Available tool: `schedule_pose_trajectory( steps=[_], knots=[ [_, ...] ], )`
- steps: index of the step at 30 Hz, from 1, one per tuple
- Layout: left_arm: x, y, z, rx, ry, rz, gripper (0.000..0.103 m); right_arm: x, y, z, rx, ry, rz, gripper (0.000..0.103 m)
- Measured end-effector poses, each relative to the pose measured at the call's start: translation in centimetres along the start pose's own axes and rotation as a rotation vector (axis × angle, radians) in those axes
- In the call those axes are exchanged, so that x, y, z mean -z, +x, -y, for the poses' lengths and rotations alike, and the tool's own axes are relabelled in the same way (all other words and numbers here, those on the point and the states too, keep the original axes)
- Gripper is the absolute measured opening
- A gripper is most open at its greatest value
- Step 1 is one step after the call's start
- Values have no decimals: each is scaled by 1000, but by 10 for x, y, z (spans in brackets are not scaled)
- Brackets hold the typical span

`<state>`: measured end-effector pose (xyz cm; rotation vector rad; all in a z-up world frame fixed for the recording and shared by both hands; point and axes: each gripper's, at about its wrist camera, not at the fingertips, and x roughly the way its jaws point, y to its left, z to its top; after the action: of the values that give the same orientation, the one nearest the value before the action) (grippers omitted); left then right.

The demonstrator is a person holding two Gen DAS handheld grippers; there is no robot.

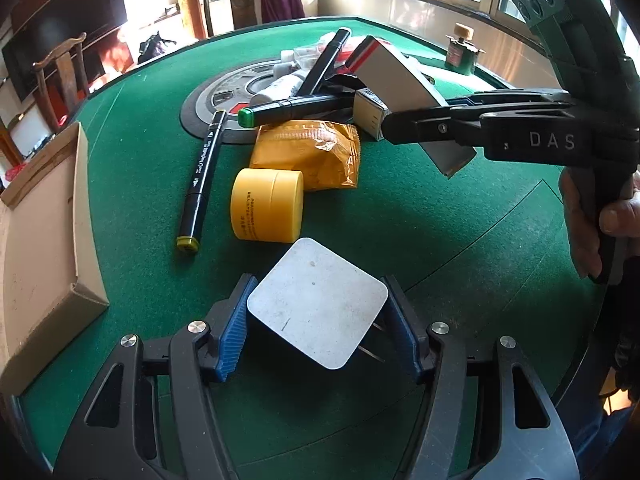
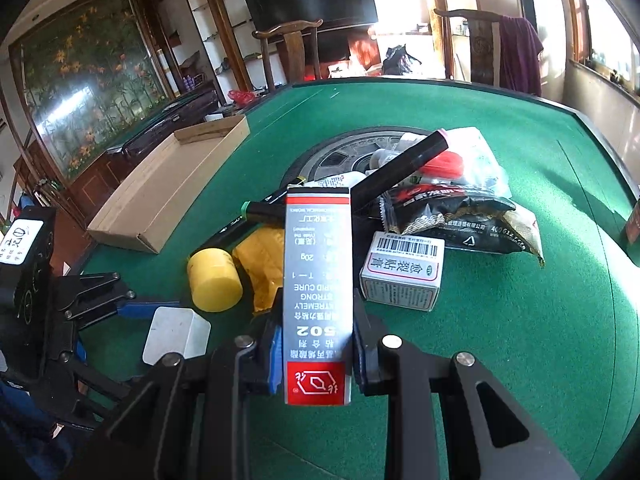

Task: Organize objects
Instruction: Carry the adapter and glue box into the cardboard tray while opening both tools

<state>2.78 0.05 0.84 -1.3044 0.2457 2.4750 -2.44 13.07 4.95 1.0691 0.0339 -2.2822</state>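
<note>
Here, both grippers hold boxes above the green table [image 1: 400,240].
The left gripper [image 1: 316,320] pinches a white plug [image 1: 318,300]; the right gripper [image 2: 316,354] clamps a glue box [image 2: 318,280] upright, near the cardboard tray [image 2: 168,196].

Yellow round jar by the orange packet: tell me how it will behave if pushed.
The yellow jar lies on its side on the green felt, so it will probably roll. Its plastic wall looks smooth and stiff, perhaps slippery. The orange packet behind may block it.
</note>
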Motion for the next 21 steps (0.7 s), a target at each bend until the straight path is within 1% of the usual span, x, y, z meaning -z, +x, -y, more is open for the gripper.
schedule_pose_trajectory(
  steps=[2, 9, 14, 16, 18, 21],
  knots=[
    [2, -6, -1, 14, -14, 11, 62, 1, -1, -1, 0, -1, 6, 26],
    [1, -33, -18, 6, -74, 72, 62, 1, -4, -6, 7, -7, 18, 26],
    [5, -59, -55, -24, -163, 119, 62, -4, -10, -21, -16, -9, 27, 26],
    [7, -70, -73, -31, -203, 137, 62, -7, -7, -31, -42, 2, 15, 26],
    [10, -82, -90, -54, -234, 159, 62, -13, -4, -42, -61, 3, -2, 26],
    [12, -102, -117, -72, -276, 191, 62, -28, 2, -67, -84, -15, -27, 26]
  ],
)
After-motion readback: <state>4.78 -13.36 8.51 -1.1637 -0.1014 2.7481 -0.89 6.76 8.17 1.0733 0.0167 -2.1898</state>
